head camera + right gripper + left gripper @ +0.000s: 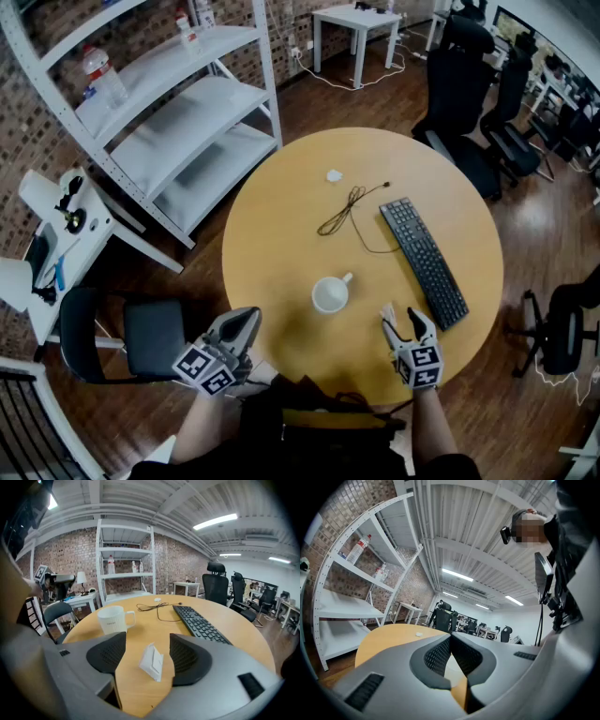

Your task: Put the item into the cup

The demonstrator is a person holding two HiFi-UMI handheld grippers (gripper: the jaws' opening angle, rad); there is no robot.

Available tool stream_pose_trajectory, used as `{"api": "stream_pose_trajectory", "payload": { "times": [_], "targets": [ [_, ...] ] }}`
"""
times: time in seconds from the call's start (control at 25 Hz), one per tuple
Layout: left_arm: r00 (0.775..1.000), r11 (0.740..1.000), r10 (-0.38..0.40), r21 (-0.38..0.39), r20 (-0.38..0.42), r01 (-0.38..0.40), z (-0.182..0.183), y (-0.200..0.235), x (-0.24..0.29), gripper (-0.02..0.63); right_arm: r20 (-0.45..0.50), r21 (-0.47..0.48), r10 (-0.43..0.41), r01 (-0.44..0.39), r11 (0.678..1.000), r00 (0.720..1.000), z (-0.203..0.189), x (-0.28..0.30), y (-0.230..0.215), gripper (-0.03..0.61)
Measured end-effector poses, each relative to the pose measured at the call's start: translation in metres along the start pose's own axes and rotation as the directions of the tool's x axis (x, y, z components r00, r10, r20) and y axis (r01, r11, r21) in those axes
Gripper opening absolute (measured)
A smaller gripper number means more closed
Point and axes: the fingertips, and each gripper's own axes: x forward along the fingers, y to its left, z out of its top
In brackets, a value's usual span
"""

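Note:
A white mug [330, 293] stands upright near the middle of the round wooden table [281, 234], its handle toward the keyboard. A small white packet [152, 663] rests on the table between the jaws of my right gripper [149, 654]. The jaws stand wide apart, so this gripper is open and neither pad touches the packet. In the right gripper view the mug [112, 619] is ahead and to the left of the packet. In the head view my right gripper [405, 328] is at the table's front, right of the mug. My left gripper [242, 328] hovers at the front left edge, shut and empty, its jaw tips [451, 641] meeting.
A black keyboard [424, 261] lies to the right of the mug, and a dark cable [347, 208] loops beyond it. Farther back is a small white object [334, 175]. A white shelf rack [169, 122] stands left of the table, with office chairs [469, 84] behind.

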Motion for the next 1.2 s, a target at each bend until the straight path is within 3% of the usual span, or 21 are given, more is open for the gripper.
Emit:
{"api": "stream_pose_trajectory", "payload": {
  "times": [0.4,0.48,0.6,0.72,0.96,1.2],
  "targets": [
    [0.996,0.996,0.083,-0.025,-0.006,-0.084,-0.005,0.018,-0.019,-0.005,-0.197,-0.055,-0.088,0.079,0.995,0.976,-0.047,0.067,-0.015,0.296],
    [0.995,0.995,0.094,-0.031,-0.015,-0.094,-0.008,0.021,-0.023,-0.005,-0.207,-0.054,-0.100,0.090,0.994,0.973,-0.052,0.069,-0.016,0.255],
    [0.995,0.995,0.096,-0.033,-0.025,-0.097,-0.010,0.025,-0.025,-0.005,-0.201,-0.057,-0.123,0.114,0.992,0.972,-0.052,0.067,-0.020,0.152],
    [0.996,0.996,0.081,-0.027,-0.024,-0.082,-0.007,0.026,-0.019,-0.005,-0.197,-0.058,-0.132,0.123,0.991,0.972,-0.051,0.063,-0.024,0.107],
    [1.000,1.000,0.022,-0.017,-0.009,-0.022,0.002,0.016,-0.001,-0.005,-0.181,-0.045,-0.154,0.148,0.988,0.971,-0.045,0.048,-0.032,0.100],
    [1.000,1.000,-0.006,-0.019,0.027,0.007,0.009,0.019,0.007,-0.005,-0.060,-0.036,-0.146,0.144,0.989,0.988,0.015,0.016,-0.029,0.100]
  ]
}}
